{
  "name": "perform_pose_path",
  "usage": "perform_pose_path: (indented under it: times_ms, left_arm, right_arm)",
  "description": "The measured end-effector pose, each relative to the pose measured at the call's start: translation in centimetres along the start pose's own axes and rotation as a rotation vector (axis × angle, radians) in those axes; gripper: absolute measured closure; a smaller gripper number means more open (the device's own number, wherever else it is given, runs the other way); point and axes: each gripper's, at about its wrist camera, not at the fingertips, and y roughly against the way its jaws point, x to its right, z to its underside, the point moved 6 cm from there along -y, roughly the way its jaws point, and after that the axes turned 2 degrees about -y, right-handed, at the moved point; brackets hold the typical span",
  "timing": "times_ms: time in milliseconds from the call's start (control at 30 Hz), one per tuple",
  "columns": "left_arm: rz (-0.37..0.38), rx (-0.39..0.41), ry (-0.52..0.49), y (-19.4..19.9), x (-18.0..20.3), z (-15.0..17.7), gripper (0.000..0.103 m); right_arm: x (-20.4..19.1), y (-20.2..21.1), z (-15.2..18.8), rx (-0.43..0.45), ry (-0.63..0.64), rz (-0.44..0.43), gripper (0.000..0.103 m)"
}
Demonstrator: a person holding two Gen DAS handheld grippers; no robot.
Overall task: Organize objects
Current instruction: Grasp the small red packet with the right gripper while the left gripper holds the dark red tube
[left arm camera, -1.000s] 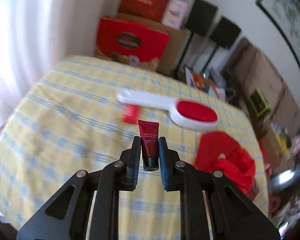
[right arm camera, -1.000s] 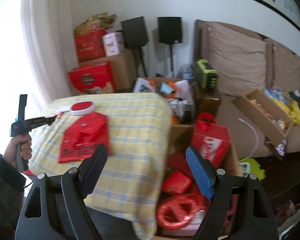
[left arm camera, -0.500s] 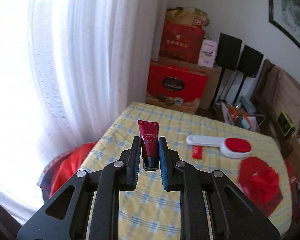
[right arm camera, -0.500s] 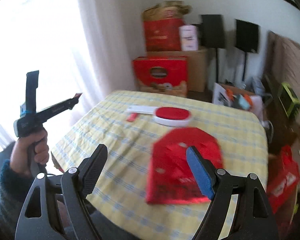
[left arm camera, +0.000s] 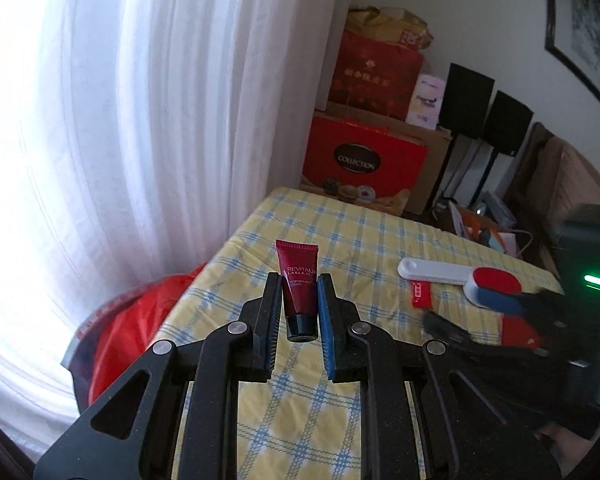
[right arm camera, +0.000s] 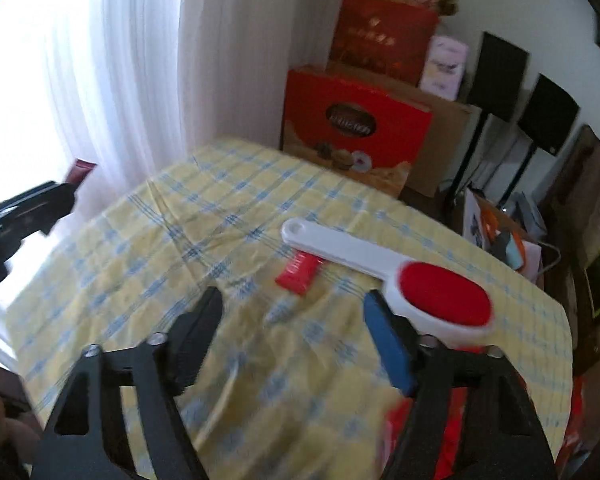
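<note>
Cream tube (left arm camera: 299,285): glossy dark-red plastic, black cap. Lint brush (right arm camera: 384,271): smooth white plastic, matt red pile pad. Sachet (right arm camera: 299,272): shiny red foil. Bench cloth (right arm camera: 220,216): woven yellow-blue check, creased. Curtain (left arm camera: 140,120): sheer white fabric. Gift box (left arm camera: 364,164): glossy red card.

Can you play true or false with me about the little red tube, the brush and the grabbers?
1. The left gripper is squeezing the red tube. True.
2. The tube's cap points away from the camera. False: the black cap faces the camera.
3. The right gripper holds the brush. False: its jaws are open with nothing between them; they have just been closing.
4. A small red packet lies beside the brush handle. True.
5. The tablecloth is plain white. False: it is yellow with blue checks.
</note>
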Motion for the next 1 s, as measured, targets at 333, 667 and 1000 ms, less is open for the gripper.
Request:
perform_pose_path:
  times_ms: [333, 667, 1000]
  left_arm:
    - [0.020, -0.017, 0.056, -0.6, -1.7, 0.3, 0.087]
    - [0.034, -0.002, 0.086, 0.7, -2.4, -0.6, 0.087]
    - [0.079, 0.008, 0.039, 4.0, -0.3, -2.2, 0.087]
  right_arm:
    - [0.0, -5.6, -0.6, -0.072, -0.098, -0.019, 0.065]
    - [0.3, -3.2, -0.2, -0.020, -0.144, -0.039, 0.087]
    - [3.8, 5.2, -1.2, 0.112, -0.260, -0.047, 0.087]
